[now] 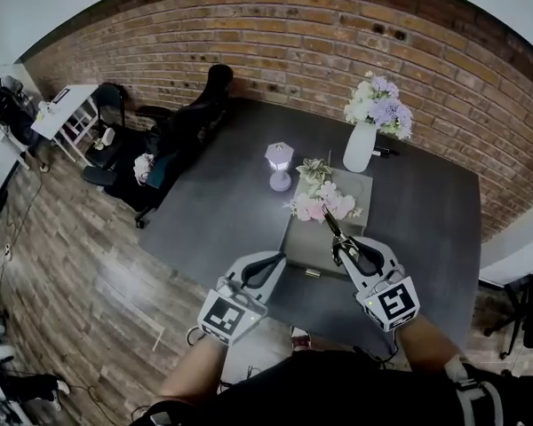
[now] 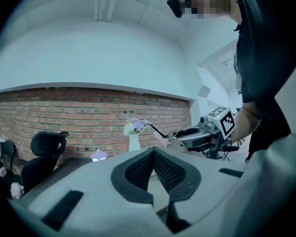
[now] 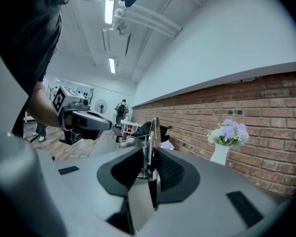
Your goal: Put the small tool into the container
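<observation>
The small tool (image 1: 330, 224), slim metal pliers with a spring, sticks out forward from my right gripper (image 1: 345, 248), which is shut on its handles. In the right gripper view the small tool (image 3: 153, 132) stands upright between the pads. It hovers over the near part of the flat grey container (image 1: 309, 245) on the dark table (image 1: 231, 193). My left gripper (image 1: 268, 260) is just left of the container's near corner, shut with nothing in it. In the left gripper view its pads (image 2: 138, 169) meet at the tip, and the right gripper (image 2: 200, 134) with the tool shows beyond them.
Pink and white flowers (image 1: 322, 204) lie on the container's far part. Behind them stand a small lit lantern (image 1: 278, 163) and a white vase of lilac flowers (image 1: 362, 142). A black office chair (image 1: 188, 115) is at the table's far left, against a brick wall (image 1: 320, 43).
</observation>
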Tool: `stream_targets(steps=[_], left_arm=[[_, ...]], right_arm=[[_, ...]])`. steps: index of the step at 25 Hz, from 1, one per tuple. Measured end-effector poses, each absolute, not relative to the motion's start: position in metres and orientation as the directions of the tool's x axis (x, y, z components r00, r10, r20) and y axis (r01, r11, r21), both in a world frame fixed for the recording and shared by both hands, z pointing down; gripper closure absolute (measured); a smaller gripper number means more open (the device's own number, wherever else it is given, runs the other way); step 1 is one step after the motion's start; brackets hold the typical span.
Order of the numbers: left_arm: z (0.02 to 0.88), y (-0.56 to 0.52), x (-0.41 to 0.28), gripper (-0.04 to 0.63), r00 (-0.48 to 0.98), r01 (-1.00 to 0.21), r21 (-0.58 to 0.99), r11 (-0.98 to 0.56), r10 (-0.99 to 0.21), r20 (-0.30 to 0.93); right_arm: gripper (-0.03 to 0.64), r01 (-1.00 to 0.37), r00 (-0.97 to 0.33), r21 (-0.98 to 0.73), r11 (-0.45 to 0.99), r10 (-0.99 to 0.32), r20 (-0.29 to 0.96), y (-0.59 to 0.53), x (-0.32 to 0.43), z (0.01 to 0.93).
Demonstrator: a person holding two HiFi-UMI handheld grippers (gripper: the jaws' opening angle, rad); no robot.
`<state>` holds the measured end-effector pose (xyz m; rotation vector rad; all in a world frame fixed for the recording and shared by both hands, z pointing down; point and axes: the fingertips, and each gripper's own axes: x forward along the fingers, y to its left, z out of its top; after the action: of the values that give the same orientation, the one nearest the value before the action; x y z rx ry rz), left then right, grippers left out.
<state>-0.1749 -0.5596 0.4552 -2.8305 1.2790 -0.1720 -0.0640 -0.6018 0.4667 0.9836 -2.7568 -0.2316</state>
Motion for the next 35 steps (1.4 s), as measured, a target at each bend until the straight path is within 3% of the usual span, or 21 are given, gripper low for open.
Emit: stream_targets(steps=[18,25,35], left_arm=[[0.512,-0.589,-0.200,0.588,0.608,-0.790,0.031,-0.612,-0.776,0.170],[0.531,-0.593,-0.212,0.588,0.579,-0.813,0.065,-0.579,-0.790,0.200],[0.537,-0.598,-0.221,0.588,0.573,-0.818,0.096,-0.567,-0.792,0.209]], right_arm=[[0.531,-0.483,-0.743,0.250,0.839,-0.544,0.391,-0.649,-0.094,0.579],[0.531,-0.387,-0.697,0.322,0.864,-0.503,0.511,-0.654,-0.100,0.624],[0.528,-0.357,-0.630,0.338,0.871,-0.492,0.602,-0.665,-0.102,0.659]])
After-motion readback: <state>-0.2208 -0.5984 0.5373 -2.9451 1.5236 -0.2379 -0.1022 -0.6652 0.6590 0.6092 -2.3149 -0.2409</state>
